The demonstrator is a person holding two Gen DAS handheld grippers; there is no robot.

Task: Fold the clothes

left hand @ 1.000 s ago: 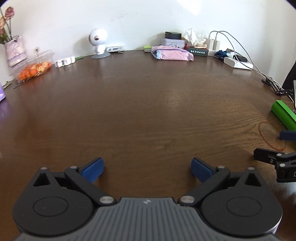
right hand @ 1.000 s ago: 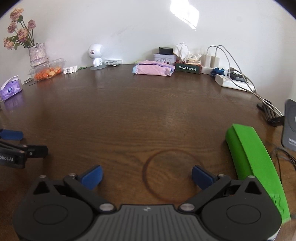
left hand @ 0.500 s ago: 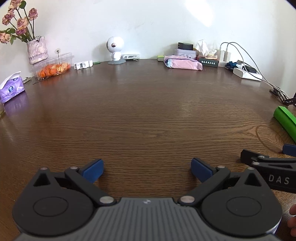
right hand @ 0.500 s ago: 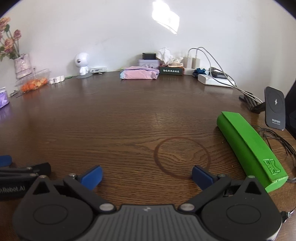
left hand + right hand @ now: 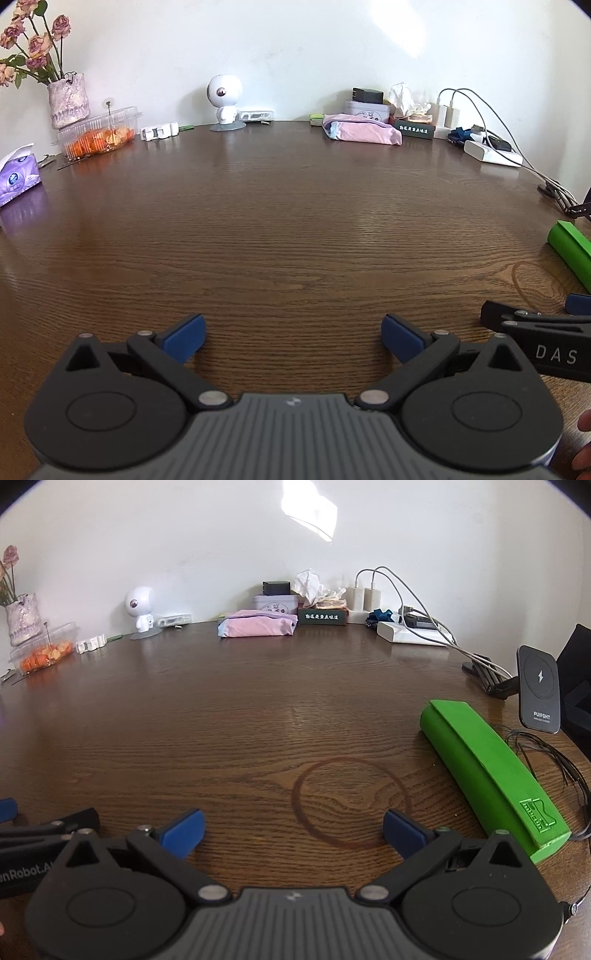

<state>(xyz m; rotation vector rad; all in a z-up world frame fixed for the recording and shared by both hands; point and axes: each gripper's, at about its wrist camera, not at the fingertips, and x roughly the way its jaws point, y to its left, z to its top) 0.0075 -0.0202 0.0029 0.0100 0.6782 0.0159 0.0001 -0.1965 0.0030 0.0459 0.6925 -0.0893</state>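
A folded pink garment [image 5: 364,132] lies at the far edge of the brown wooden table [image 5: 280,229], by the wall; it also shows in the right wrist view [image 5: 258,627]. My left gripper [image 5: 293,334] is open and empty, low over the table's near side. My right gripper [image 5: 293,829] is open and empty, beside it on the right, over a ring mark in the wood. Each gripper shows at the edge of the other's view. Both are far from the garment.
A green case [image 5: 491,771] lies right of my right gripper, with a phone charger stand [image 5: 539,688] and cables behind it. Along the back stand a vase [image 5: 68,98], a fruit box [image 5: 99,133], a white figure [image 5: 223,101], a tin, tissues and a power strip [image 5: 410,633]. A tissue pack [image 5: 18,179] lies left.
Both grippers have pulled back and tilted up, so more of the table and wall shows. Both stay open and empty.
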